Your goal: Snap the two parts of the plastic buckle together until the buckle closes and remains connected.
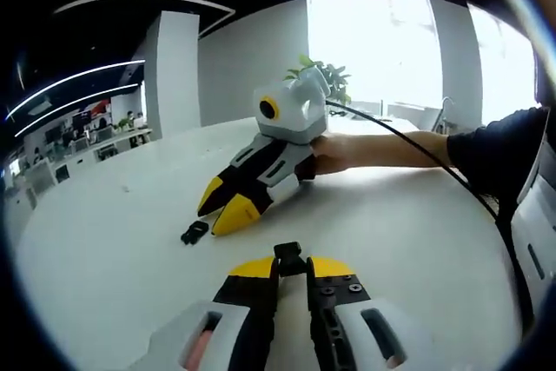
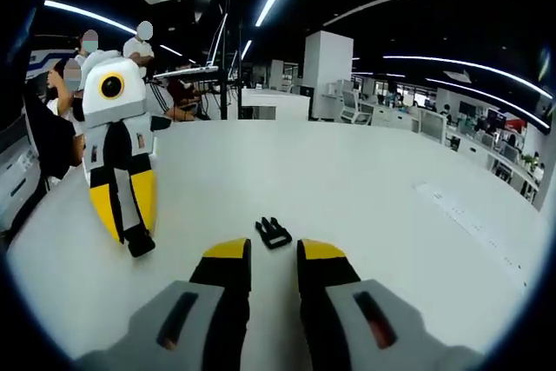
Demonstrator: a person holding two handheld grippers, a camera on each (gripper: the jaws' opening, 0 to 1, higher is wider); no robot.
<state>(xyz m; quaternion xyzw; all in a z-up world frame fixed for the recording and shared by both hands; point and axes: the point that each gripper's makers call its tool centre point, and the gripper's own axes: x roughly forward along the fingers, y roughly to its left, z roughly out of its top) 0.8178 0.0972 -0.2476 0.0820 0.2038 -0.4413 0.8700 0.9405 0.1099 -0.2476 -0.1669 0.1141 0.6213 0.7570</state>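
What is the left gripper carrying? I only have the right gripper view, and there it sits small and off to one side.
Observer: In the left gripper view, the left gripper is shut on a black buckle part, which is pinched between its yellow tips.
Operator: How close are my tips to the piece on the table?
Observer: In that same view, the right gripper is angled down at the white table. The other buckle part lies just beside its tips and appears not to touch them.
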